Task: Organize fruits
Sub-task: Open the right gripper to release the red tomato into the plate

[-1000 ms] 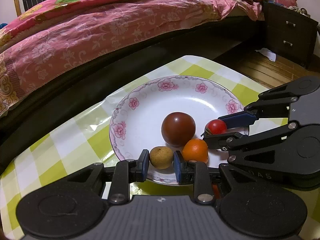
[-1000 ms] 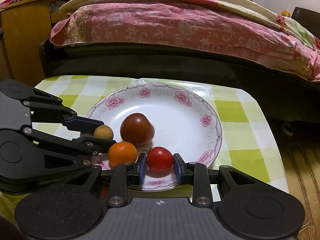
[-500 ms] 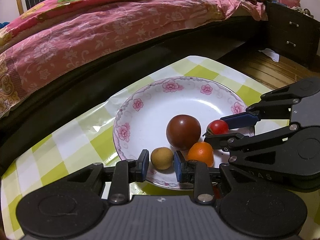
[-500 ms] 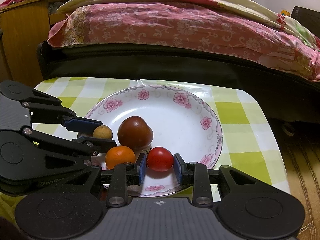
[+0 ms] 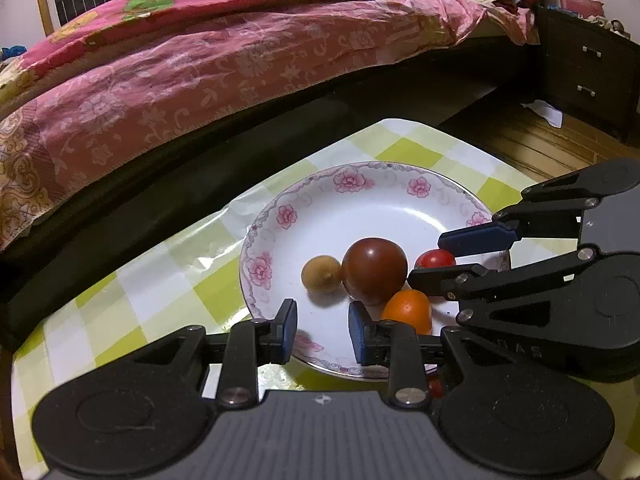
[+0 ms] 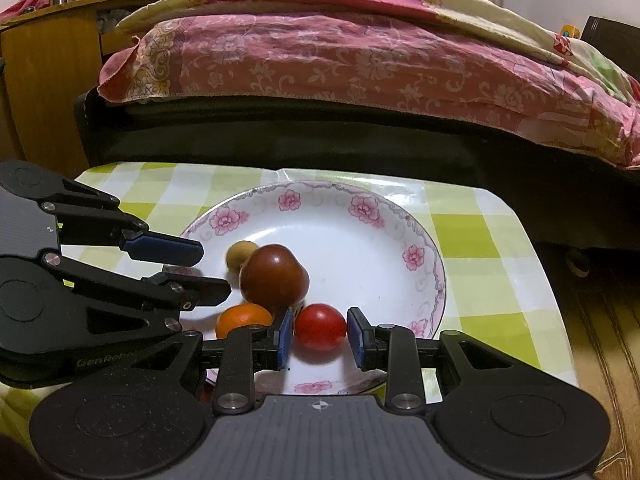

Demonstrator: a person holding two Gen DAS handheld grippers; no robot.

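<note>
- Table (image 5: 132,288): checked cloth, with a bed behind it. It carries one plate.
- Plate (image 5: 352,182): all four fruits sit inside it, bunched at the near side.
- Left gripper (image 5: 322,312): a second ago the tan fruit sat between its pads. Now the narrow gap is empty over bare plate, so that fruit looks delivered.
- Right gripper (image 6: 320,332): jaws narrow, with a pad at each side of the tomato and seemingly in contact. It has not visibly let go, and letting go is probably the step left.
- Dark fruit (image 5: 374,270): mid-plate, with the other three around it.
- Orange (image 5: 408,314): against the dark fruit's near side, just right of the left gripper's pad.
- Tomato (image 6: 320,326): the right view shows it whole between the pads and resting on the plate. The left view shows only its top between the right gripper's fingers.
- Tan fruit (image 5: 321,273): free, ahead of the left pads and beside the dark fruit. The left view shows it whole, while in the right view it is half hidden behind the dark fruit.
</note>
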